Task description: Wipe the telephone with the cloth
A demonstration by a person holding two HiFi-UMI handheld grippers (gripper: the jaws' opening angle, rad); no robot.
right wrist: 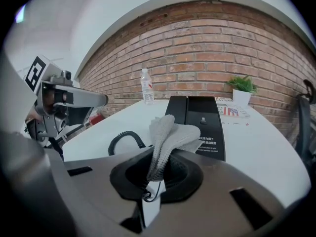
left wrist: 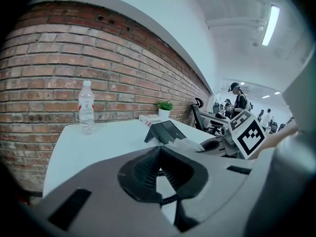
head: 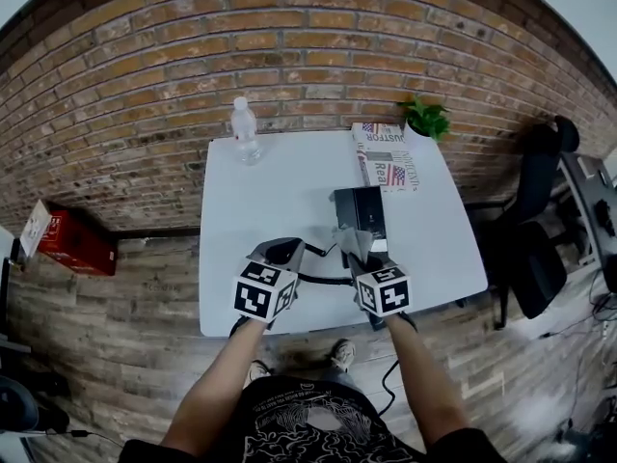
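Count on the white table (head: pixel 260 201): one black telephone (right wrist: pixel 205 122), one water bottle (head: pixel 245 131), one potted plant (head: pixel 426 117), one newspaper (head: pixel 386 157). I have two grippers. The right gripper (right wrist: pixel 155 172) is clamped on the single grey cloth (right wrist: pixel 170 137), which stands up just before the telephone's near end. The left gripper (left wrist: pixel 157 166) has its jaws together on nothing, beside the coiled cord (right wrist: pixel 123 139).
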